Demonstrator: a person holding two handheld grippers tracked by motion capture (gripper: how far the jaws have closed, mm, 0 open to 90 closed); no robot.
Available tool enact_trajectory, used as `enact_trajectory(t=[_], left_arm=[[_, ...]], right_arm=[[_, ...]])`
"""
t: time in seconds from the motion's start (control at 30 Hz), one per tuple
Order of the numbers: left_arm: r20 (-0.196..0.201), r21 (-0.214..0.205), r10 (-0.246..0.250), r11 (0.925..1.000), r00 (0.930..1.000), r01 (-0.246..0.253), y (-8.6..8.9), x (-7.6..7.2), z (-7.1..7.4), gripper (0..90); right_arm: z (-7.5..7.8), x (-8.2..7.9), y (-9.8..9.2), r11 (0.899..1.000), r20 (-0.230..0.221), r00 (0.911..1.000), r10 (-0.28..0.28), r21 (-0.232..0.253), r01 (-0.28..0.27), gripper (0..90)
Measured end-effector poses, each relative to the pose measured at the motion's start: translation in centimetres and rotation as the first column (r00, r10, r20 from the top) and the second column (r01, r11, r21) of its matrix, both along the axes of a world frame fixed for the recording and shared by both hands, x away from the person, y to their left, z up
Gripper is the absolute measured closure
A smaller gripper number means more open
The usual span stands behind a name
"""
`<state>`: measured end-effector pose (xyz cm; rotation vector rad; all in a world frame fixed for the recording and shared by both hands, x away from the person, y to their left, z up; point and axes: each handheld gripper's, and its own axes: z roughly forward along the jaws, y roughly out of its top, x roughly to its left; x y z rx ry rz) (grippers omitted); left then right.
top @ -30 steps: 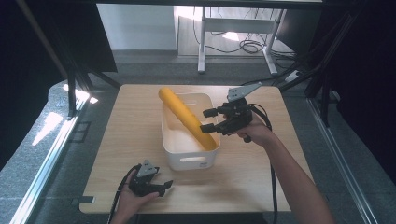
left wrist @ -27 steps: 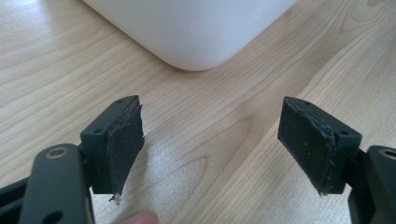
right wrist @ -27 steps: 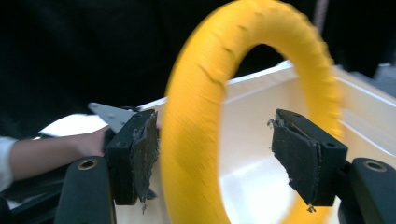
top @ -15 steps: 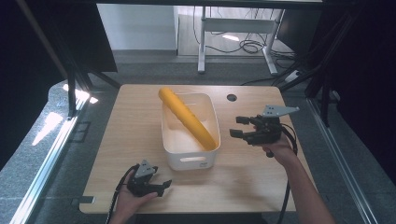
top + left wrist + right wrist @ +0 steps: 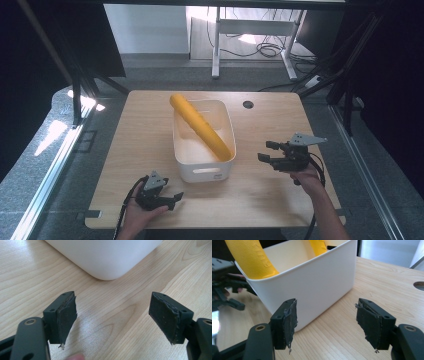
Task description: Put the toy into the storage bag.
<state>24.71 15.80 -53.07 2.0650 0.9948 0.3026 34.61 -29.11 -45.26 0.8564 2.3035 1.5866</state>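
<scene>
The left gripper (image 5: pixel 172 197) is held low over the desk (image 5: pixel 140 130) in front of the white rectangular plastic bin (image 5: pixel 205 172), near its front left corner, with its jaws spread and nothing between them. The long yellow foam cylinder (image 5: pixel 200 126) is seen lying slantwise in the bin, its far end propped over the back left rim and its near end down by the front right corner. To the right of the bin, the right gripper (image 5: pixel 266 151) is held apart from it, jaws likewise spread and empty. The placing is judged done; only the withdrawal of both grippers seems left. The desk is of pale wood grain, with a round cable hole (image 5: pixel 248 104) behind the bin to the right. Beyond it, a grey floor, black frame posts and a white stand with loose cables are seen.
</scene>
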Motion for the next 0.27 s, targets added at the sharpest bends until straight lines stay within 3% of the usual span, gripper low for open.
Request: enact_trajectory(t=[0.27], left_arm=[[0.001,0.003,-0.004,1.0000,1.0000,0.004,0.00,0.03,-0.10,22.4]], right_arm=[[-0.50,-0.32,0.12,1.000,0.005,0.9997,-0.024,-0.007,0.024,32.1]])
